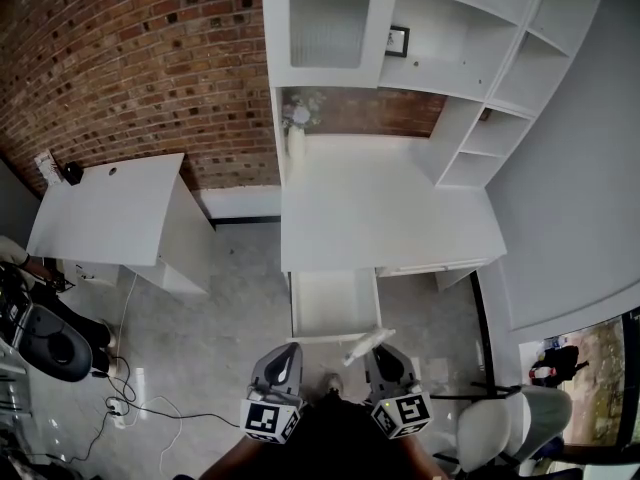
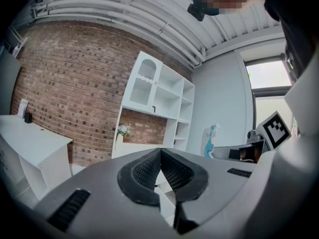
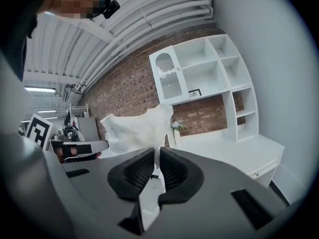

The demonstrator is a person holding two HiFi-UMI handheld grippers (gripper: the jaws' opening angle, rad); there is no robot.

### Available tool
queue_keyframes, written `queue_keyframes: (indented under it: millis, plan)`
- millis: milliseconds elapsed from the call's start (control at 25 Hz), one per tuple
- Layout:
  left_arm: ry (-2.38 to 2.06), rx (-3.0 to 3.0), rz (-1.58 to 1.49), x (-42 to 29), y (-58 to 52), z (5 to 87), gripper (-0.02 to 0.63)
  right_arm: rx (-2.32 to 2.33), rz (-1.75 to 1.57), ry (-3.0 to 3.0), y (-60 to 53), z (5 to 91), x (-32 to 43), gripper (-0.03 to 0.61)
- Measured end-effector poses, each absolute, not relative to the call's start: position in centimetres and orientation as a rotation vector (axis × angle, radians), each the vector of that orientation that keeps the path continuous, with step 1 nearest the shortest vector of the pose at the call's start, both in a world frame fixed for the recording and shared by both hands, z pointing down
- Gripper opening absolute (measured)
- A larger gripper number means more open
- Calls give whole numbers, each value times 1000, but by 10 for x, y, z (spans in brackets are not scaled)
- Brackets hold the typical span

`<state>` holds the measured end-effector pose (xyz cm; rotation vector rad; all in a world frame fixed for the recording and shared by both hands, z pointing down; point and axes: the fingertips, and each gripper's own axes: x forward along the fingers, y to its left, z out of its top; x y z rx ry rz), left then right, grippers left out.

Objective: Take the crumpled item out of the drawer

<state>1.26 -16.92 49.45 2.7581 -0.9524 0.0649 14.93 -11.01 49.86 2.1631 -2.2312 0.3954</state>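
Note:
The white crumpled item (image 1: 368, 342) hangs just in front of the open drawer (image 1: 335, 305), clear of it. My right gripper (image 1: 380, 354) is shut on it. In the right gripper view the crumpled item (image 3: 137, 127) stands up from between the dark pads, with the gripper (image 3: 155, 159) pinching its lower edge. My left gripper (image 1: 284, 352) hovers to the left of the right one, near the drawer's front. Its pads meet in the left gripper view, so the left gripper (image 2: 160, 157) is shut with nothing in it. The drawer's white bottom shows bare.
The drawer belongs to a white desk (image 1: 380, 203) with a shelf hutch (image 1: 470, 48) and a vase of flowers (image 1: 297, 128). A smaller white table (image 1: 110, 208) stands to the left. A white chair (image 1: 495, 428) is at the lower right. Cables (image 1: 130, 398) lie on the floor.

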Motion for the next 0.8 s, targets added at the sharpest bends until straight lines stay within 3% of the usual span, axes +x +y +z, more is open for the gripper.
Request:
queue_keyframes:
  millis: [800]
  plan:
    - [-935, 2758, 73, 19, -162, 499, 25, 2153, 365, -2246, -107, 498, 148, 49]
